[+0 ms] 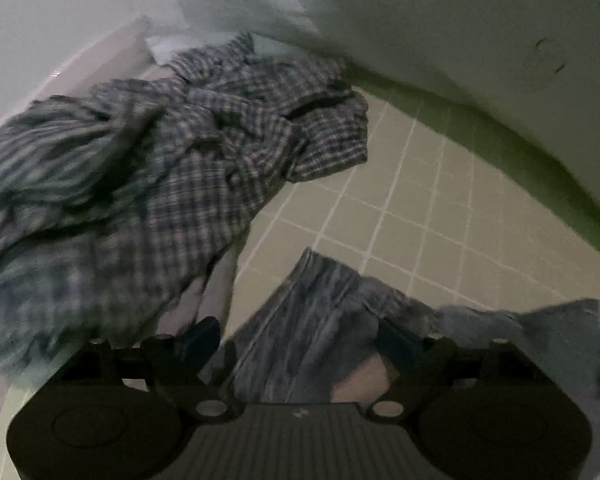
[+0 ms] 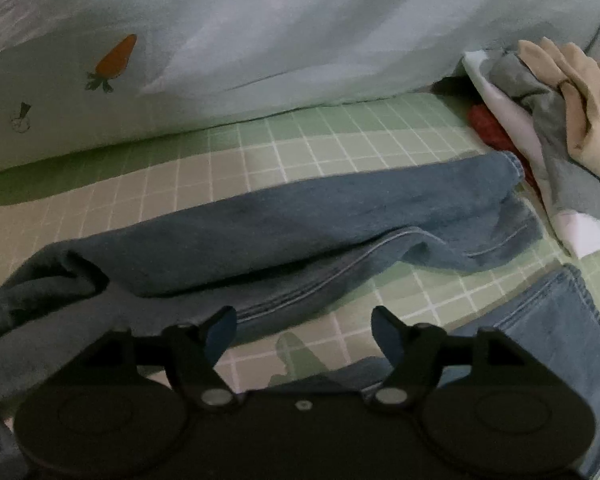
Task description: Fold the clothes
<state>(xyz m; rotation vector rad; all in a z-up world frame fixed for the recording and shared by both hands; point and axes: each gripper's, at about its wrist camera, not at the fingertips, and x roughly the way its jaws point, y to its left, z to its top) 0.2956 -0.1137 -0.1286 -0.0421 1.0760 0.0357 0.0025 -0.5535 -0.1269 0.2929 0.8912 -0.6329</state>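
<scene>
Spread wide and empty over the checked bed sheet [image 2: 340, 140]: right gripper [image 2: 304, 330], jeans [image 2: 300, 224] lying crosswise just ahead. Left gripper [image 1: 298, 338] open astride denim, possibly the same jeans; plaid shirt [image 1: 172, 152] heaped beyond-left.

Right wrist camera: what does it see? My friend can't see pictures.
Blue jeans lie stretched across a green checked sheet, just ahead of the open right gripper. Behind is a pale quilt with a carrot print; folded clothes sit at the right.
</scene>
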